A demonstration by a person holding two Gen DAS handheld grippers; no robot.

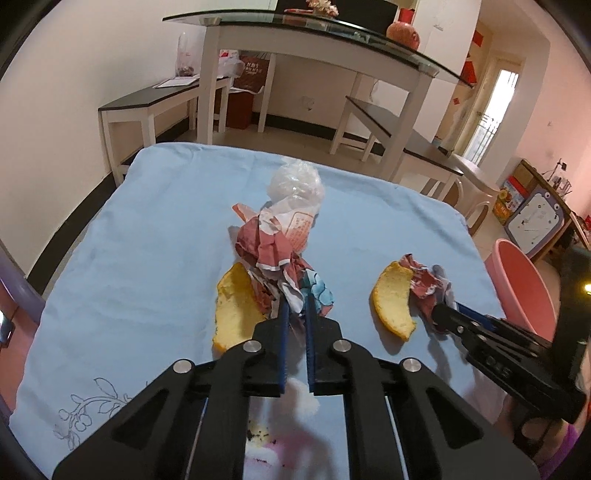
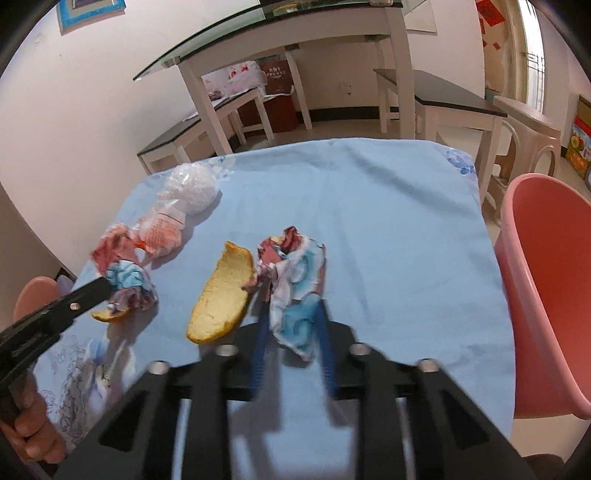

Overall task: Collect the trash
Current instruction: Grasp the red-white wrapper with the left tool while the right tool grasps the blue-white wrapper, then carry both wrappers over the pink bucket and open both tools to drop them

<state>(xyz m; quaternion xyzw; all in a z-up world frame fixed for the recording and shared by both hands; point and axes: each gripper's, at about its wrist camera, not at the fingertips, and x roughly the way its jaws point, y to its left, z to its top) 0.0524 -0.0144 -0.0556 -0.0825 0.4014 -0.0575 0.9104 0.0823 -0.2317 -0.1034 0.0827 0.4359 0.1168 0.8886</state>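
On a light blue tablecloth lie crumpled papers and two yellow peels. My left gripper is shut on a crumpled red, white and blue paper wad; a peel lies just left of it, and a clear plastic bag ball lies beyond. My right gripper is shut on another crumpled printed paper, with the second peel to its left. The right gripper also shows in the left wrist view, beside that peel. The left gripper shows in the right wrist view.
A pink plastic bin stands off the table's right edge; it also shows in the left wrist view. A glass-topped table and dark benches stand behind. A pale plastic chair is at right.
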